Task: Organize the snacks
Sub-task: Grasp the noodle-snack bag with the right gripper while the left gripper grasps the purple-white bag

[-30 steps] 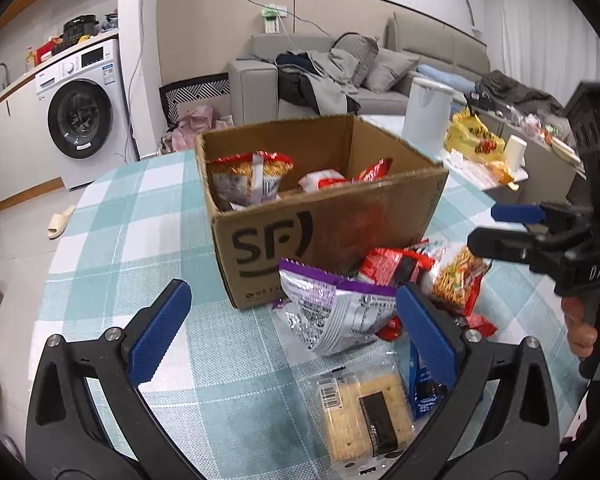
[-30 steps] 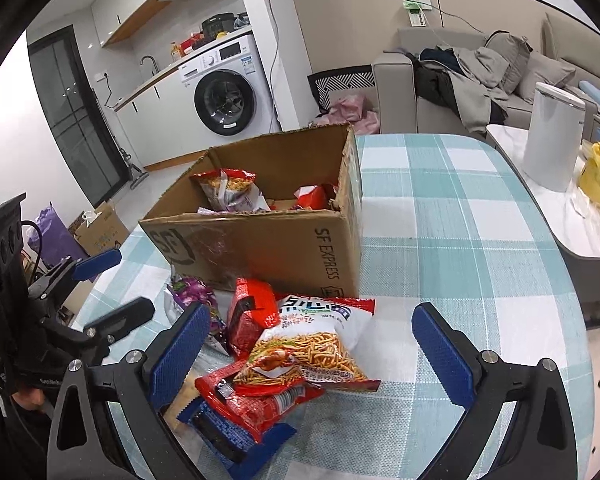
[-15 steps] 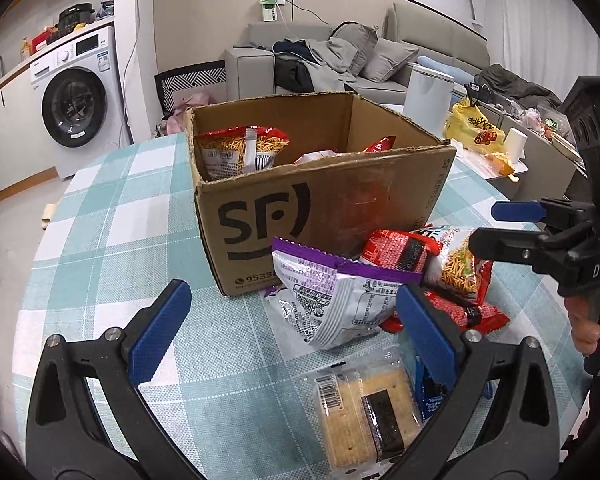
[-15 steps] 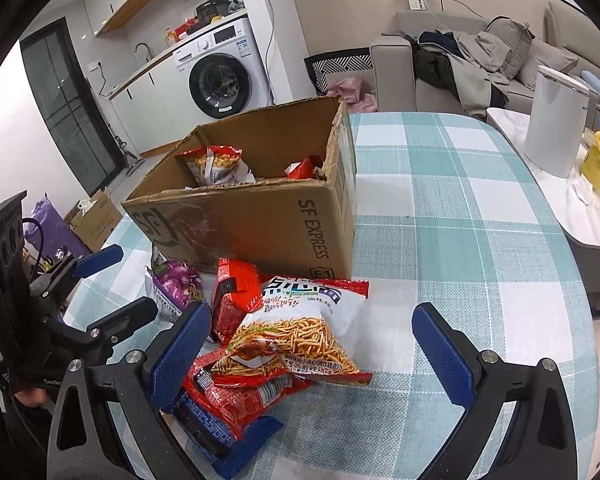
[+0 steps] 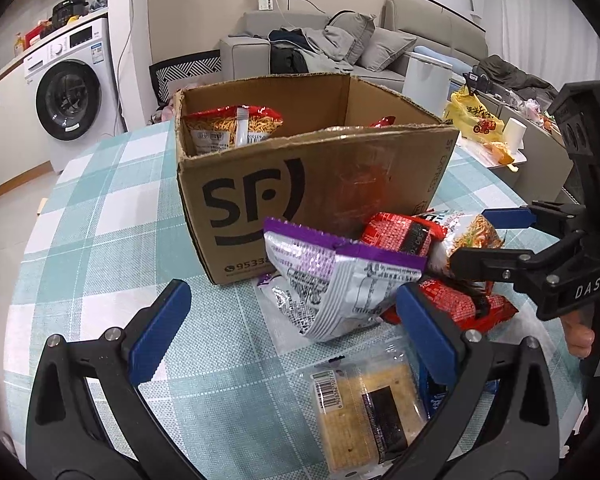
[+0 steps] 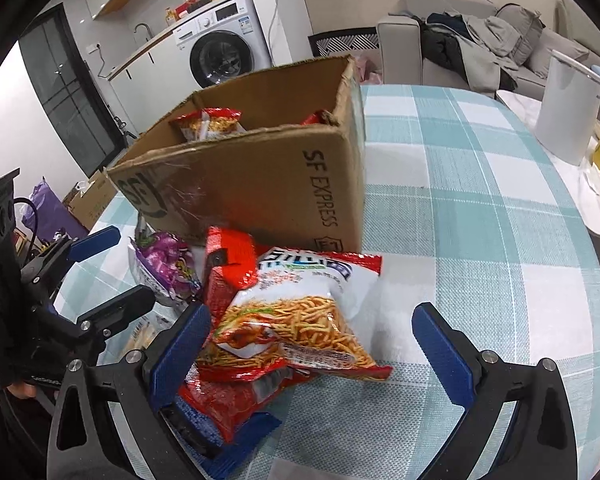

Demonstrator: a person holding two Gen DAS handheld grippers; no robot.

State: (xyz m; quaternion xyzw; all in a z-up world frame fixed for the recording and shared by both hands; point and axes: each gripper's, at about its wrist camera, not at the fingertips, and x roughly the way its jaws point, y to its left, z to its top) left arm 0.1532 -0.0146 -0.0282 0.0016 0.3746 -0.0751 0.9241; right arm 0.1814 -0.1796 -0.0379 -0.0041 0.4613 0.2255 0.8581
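An open cardboard box (image 5: 300,184) (image 6: 260,184) stands on the checked tablecloth with snack bags inside. In front of it lies a pile of snacks. A purple and silver bag (image 5: 332,276) (image 6: 164,268) lies just ahead of my open left gripper (image 5: 288,332). A clear pack of crackers (image 5: 368,408) lies close under its right finger. A white and red bag of fried sticks (image 6: 300,316) (image 5: 468,236) tops several red packets (image 6: 228,264), and my open right gripper (image 6: 312,348) straddles it low over the table. Neither gripper holds anything.
The round table's edge (image 6: 596,280) curves on the right. A white cylinder appliance (image 6: 568,108) and a yellow bag (image 5: 472,116) stand on a side counter beyond it. A sofa (image 5: 340,52) and a washing machine (image 5: 68,96) are behind. Bare tablecloth (image 5: 100,208) lies left of the box.
Both grippers have moved forward and lower toward the snack pile; the box and bags look larger. The right gripper now frames the fried-stick bag. Both stay open.
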